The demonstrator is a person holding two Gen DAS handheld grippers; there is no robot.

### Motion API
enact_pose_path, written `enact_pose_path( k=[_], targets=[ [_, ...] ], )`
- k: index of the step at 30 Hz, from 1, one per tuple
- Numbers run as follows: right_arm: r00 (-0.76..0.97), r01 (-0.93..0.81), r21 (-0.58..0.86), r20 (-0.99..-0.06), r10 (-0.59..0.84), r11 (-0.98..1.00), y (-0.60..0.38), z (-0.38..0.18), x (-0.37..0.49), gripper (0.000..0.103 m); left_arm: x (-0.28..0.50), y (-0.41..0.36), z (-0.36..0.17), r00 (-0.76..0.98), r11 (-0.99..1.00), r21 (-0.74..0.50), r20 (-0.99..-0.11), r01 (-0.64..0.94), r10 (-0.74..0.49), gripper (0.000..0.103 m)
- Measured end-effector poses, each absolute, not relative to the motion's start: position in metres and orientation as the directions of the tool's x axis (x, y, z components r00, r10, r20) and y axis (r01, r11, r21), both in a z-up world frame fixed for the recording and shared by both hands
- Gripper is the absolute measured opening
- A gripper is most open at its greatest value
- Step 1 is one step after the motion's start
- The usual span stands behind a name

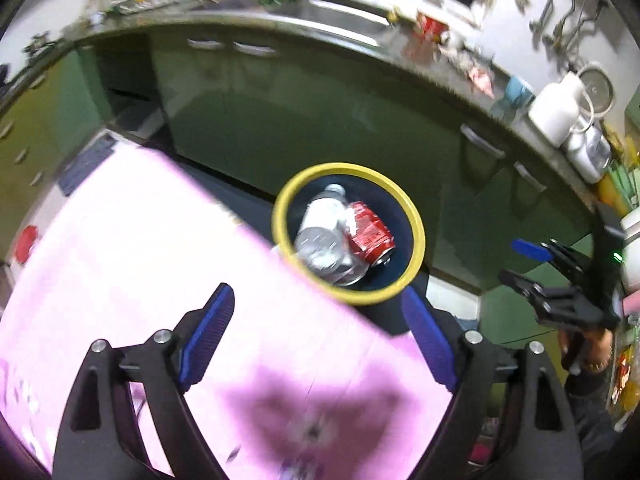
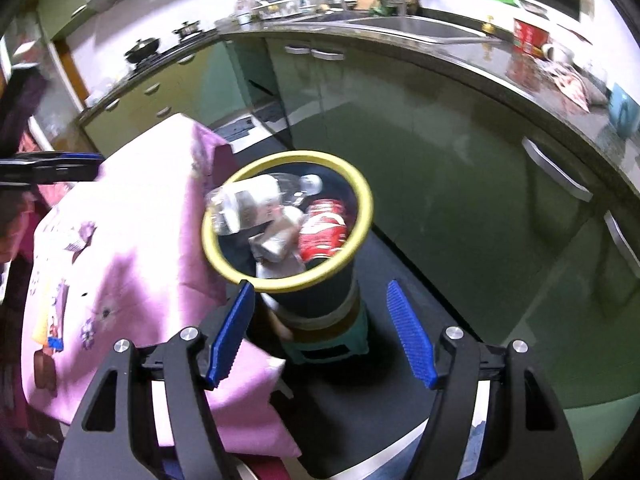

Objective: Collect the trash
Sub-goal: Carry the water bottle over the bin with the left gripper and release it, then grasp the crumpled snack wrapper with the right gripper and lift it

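Beside a pink-covered table stands a dark bin with a yellow rim, holding a clear bottle and a red can. Only the right wrist view shows the bin's teal base and crumpled wrappers inside — the left view shows just the opening. Left gripper, released and empty, has the bin at 12 o'clock; right gripper, likewise spread and empty, too. Green cabinets and a dark counter — a kitchen — lie behind.
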State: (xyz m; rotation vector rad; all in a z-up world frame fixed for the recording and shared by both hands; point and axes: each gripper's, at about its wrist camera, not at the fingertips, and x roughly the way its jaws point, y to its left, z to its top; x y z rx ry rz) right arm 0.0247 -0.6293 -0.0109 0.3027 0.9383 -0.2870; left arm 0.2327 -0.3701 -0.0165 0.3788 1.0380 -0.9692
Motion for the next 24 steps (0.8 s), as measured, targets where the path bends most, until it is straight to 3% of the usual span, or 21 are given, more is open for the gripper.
enact_pose_path(
  k=[7, 15, 17, 18, 24],
  targets=[
    [0.571, 0.144, 0.168, -0.819, 0.057, 0.975, -0.548, -0.005, 0.065, 0.069, 0.204, -0.214, 0.012, 0.337, 0.719, -0.141, -0.811, 0.681, -0.479, 0.085],
    [0.462, -0.222, 0.224, -0.833, 0.305, 0.949, -0.411, -0.020, 0.180, 0.070, 0.171, -0.075, -0.006, 0.490, 0.877, -0.140, -0.784, 0.460, -0.382, 0.087],
    [0.445, -0.287, 0.246, -0.821, 0.357, 0.926, -0.385, -0.022, 0.208, 0.078, 0.166, -0.057, -0.011, 0.496, 0.888, -0.159, -0.780, 0.431, -0.380, 0.087],
    [0.449, -0.319, 0.237, -0.815, 0.367, 0.917, -0.371, -0.022, 0.220, 0.083, 0.162, -0.045, -0.014, 0.501, 0.895, -0.167, -0.780, 0.413, -0.376, 0.087],
    [0.446, -0.544, 0.031, -0.836, 0.320, 0.838, -0.295, -0.032, 0.261, 0.088, 0.155, -0.014, -0.021, 0.511, 0.908, -0.173, -0.779, 0.382, -0.363, 0.087]
  ],
)
